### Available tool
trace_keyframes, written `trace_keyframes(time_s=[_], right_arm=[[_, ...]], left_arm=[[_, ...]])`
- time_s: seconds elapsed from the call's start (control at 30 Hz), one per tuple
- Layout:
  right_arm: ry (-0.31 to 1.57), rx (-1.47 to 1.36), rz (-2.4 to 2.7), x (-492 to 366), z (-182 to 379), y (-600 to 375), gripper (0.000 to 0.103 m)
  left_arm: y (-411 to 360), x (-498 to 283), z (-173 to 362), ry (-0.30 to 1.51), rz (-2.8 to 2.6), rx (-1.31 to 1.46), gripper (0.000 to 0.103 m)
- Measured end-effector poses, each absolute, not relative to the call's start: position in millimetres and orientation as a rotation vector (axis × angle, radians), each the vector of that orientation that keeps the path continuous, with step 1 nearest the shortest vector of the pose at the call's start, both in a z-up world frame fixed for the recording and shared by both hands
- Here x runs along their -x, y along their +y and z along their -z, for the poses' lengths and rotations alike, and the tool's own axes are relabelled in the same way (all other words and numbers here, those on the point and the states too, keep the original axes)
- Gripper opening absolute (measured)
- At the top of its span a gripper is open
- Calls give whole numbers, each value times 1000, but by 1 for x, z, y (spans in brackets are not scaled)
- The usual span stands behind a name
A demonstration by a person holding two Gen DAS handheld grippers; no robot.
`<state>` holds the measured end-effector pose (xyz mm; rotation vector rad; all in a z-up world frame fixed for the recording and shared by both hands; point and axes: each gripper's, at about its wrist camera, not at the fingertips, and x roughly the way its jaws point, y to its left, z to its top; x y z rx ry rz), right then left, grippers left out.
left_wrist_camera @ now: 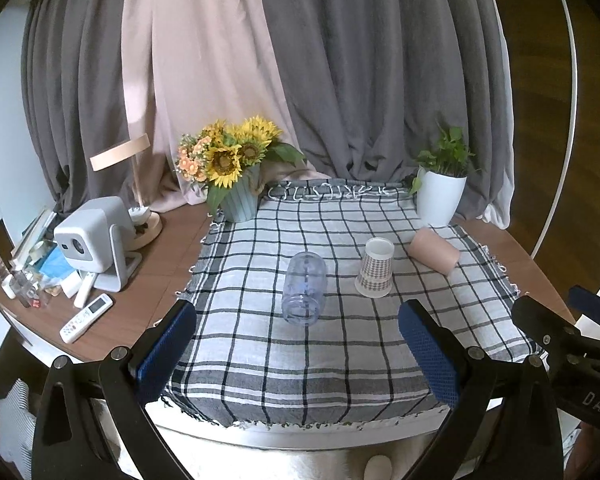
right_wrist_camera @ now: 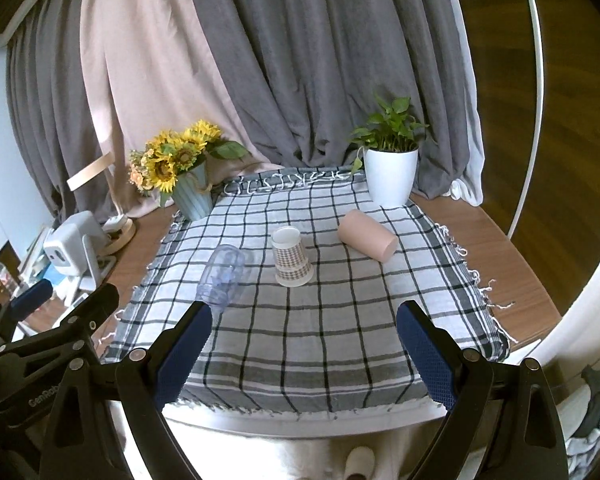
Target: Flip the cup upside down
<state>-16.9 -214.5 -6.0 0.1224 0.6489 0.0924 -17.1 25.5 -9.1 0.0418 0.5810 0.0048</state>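
A clear plastic cup (left_wrist_camera: 304,294) lies on its side on the checked cloth (left_wrist_camera: 300,360), mouth toward me; it also shows in the right wrist view (right_wrist_camera: 224,276). A patterned paper cup (left_wrist_camera: 374,267) stands upside down in the middle (right_wrist_camera: 291,258). A pink cup (left_wrist_camera: 434,250) lies on its side at the right (right_wrist_camera: 367,240). My left gripper (left_wrist_camera: 298,354) is open and empty near the cloth's front edge. My right gripper (right_wrist_camera: 304,354) is open and empty, also near the front edge, to the right of the left one.
A sunflower vase (left_wrist_camera: 236,176) stands at the cloth's back left, a white plant pot (left_wrist_camera: 440,196) at the back right. A projector (left_wrist_camera: 94,240), lamp and remote (left_wrist_camera: 86,318) sit on the wooden table at left. Curtains hang behind.
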Motion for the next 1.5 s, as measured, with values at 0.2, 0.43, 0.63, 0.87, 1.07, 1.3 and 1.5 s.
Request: trace_keyframes(time_s=[0.2,0.43,0.63,0.87,1.07,1.3,1.5], right_arm=[[647,-124,-93,17,5,-213,94],[645,-122,-94,17,3,-210,94],[640,-123,-93,18,1,-210,94],[627,-131,-88,20,-1,-215,94],[626,-129,-89,21,-1,-215,94],[621,-132,-85,21,-2,-218,94],[613,-135,-80,23,-6,-221,94]], left_arm=[[27,17,9,578,-3,-40,103],[26,17,8,574,2,-40,103],[23,19,5,561,2,-44,103],[21,21,2,549,1,-46,103],[22,21,-1,548,5,-47,103],[18,21,-5,539,12,-51,103],[18,21,-6,537,16,-50,103]])
